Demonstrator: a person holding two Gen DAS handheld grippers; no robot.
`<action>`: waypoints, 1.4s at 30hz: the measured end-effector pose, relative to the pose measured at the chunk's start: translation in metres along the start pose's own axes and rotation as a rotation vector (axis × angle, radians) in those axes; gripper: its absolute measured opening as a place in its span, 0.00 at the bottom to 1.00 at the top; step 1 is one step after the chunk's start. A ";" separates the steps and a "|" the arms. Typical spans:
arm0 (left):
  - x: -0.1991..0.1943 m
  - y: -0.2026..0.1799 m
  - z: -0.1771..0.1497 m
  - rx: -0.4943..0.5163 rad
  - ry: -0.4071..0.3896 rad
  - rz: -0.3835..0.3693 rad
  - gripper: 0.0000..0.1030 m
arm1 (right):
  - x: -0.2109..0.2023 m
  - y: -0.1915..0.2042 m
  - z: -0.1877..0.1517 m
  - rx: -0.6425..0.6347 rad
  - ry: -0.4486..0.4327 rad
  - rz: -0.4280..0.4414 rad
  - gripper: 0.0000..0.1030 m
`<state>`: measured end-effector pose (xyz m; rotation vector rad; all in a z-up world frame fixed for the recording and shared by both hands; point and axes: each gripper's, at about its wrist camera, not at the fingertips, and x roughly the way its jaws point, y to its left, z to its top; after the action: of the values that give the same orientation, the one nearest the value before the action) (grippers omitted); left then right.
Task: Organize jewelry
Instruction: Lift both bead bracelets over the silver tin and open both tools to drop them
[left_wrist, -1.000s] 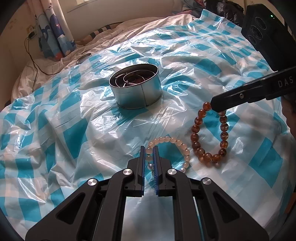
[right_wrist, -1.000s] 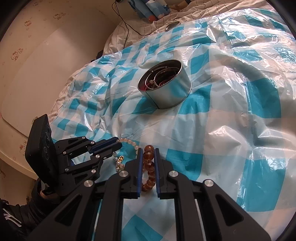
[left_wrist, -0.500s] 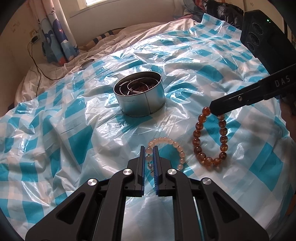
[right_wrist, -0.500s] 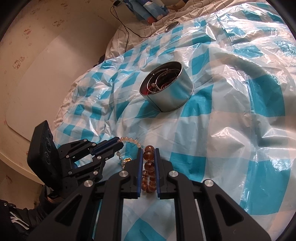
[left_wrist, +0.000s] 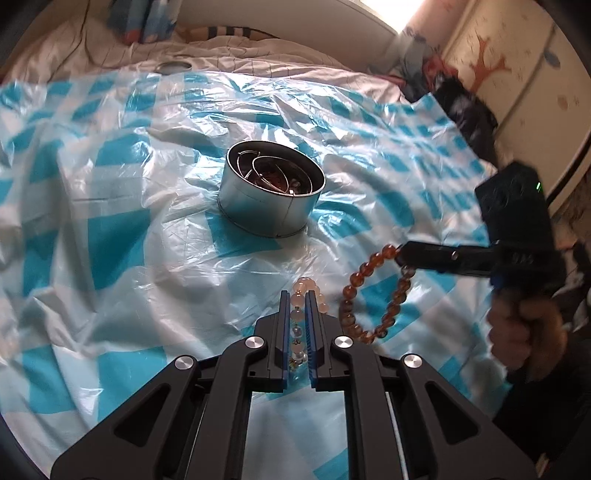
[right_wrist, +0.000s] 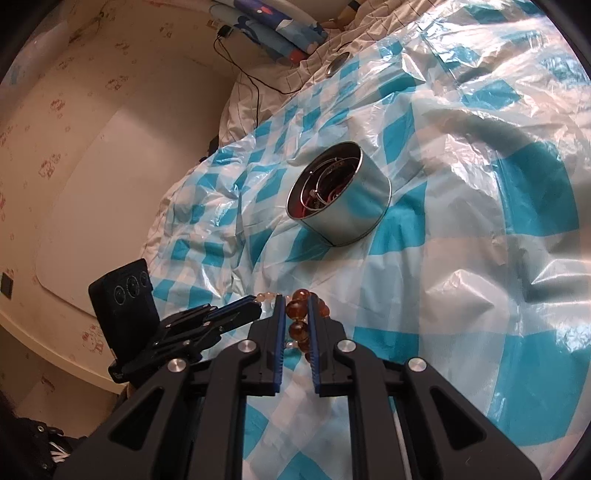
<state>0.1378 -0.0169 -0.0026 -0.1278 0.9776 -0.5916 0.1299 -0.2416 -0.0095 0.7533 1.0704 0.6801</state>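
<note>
**Two bead bracelets held near the tin**

Nearest the left wrist camera, the left gripper (left_wrist: 297, 295) has its jaws drawn narrow onto the pale bead bracelet (left_wrist: 300, 314), whose pinkish beads run in a line between the blue pads, the top of the loop showing just past the tips. Just to its right, the right gripper (left_wrist: 400, 254) pinches the amber bead bracelet (left_wrist: 373, 291) at the loop's upper end; the rest of the brown loop hangs below the jaws, over the sheet. In the right wrist view those jaws (right_wrist: 297, 301) are likewise narrow, with large amber beads stacked between the pads, and the left gripper's tips sit just beside them on the left with pale beads at their end. The person's right hand (left_wrist: 524, 332) grips the handle at the right edge.

Both bracelets are above a crinkled blue-and-white checked plastic sheet (left_wrist: 122, 221) spread over a bed.

Farther out, near the middle of the sheet, stands a round metal tin (left_wrist: 271, 195), open-topped and upright. Inside it lie thin metal bangles and some darker, reddish-brown pieces; what exactly these are I cannot tell. Nothing lies on the sheet between the grippers and the tin.

Beyond the sheet's far edge, a small round metal lid-like disc (left_wrist: 173, 67) rests on the pale bedding, and a blue patterned curtain (right_wrist: 275, 26) hangs at the far wall with a black cable (right_wrist: 240, 62) trailing beside it.
</note>
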 end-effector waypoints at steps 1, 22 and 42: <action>0.000 0.001 0.001 -0.005 -0.001 0.003 0.07 | 0.000 -0.001 0.001 0.004 -0.002 -0.002 0.12; 0.024 0.005 0.003 0.096 0.067 0.257 0.15 | 0.029 0.034 -0.014 -0.386 0.088 -0.497 0.39; 0.017 0.002 0.011 0.015 0.076 0.002 0.07 | 0.001 0.019 0.010 -0.082 -0.038 0.107 0.12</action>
<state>0.1548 -0.0259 -0.0099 -0.0918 1.0467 -0.6056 0.1373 -0.2318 0.0079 0.7532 0.9669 0.7930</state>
